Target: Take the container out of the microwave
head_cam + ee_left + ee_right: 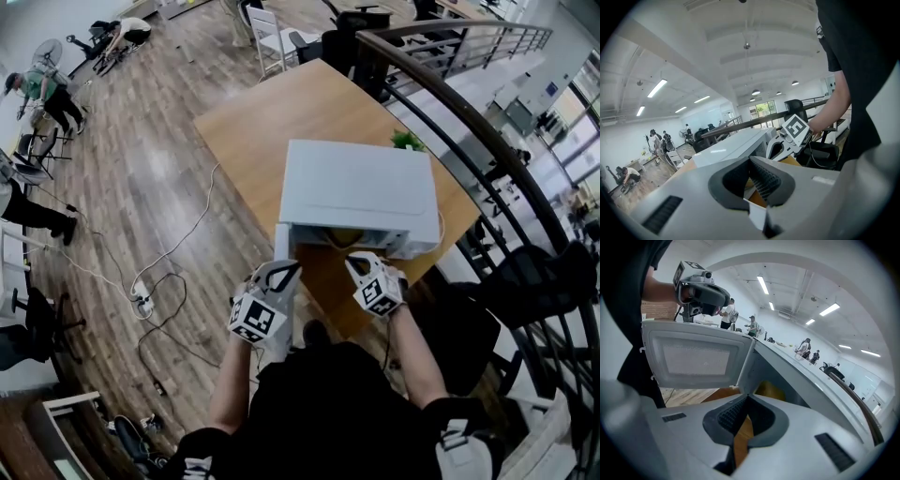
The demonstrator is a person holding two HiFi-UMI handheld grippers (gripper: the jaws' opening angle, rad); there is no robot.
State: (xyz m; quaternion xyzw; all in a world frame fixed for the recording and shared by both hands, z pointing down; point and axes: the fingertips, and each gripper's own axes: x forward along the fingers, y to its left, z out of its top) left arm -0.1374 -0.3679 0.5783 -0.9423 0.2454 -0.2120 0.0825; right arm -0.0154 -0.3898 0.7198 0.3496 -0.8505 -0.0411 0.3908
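Note:
The white microwave (pixel 361 192) stands on the wooden table (pixel 253 122), its door (pixel 696 357) swung open to the left. Inside the cavity I see part of a yellow container (pixel 768 390), also glimpsed under the top's front edge (pixel 339 240). My left gripper (pixel 284 269) hovers at the door's top edge, jaws shut with nothing clearly held (pixel 751 160). My right gripper (pixel 356 263) is in front of the open cavity, short of the container, with its jaws shut and empty (pixel 747 397). The rest of the container is hidden.
A curved black railing (pixel 487 141) runs close to the table's right side. A small green plant (pixel 407 141) sits behind the microwave. A black office chair (pixel 469 337) stands at my right. Cables and a power strip (pixel 142 300) lie on the floor at left.

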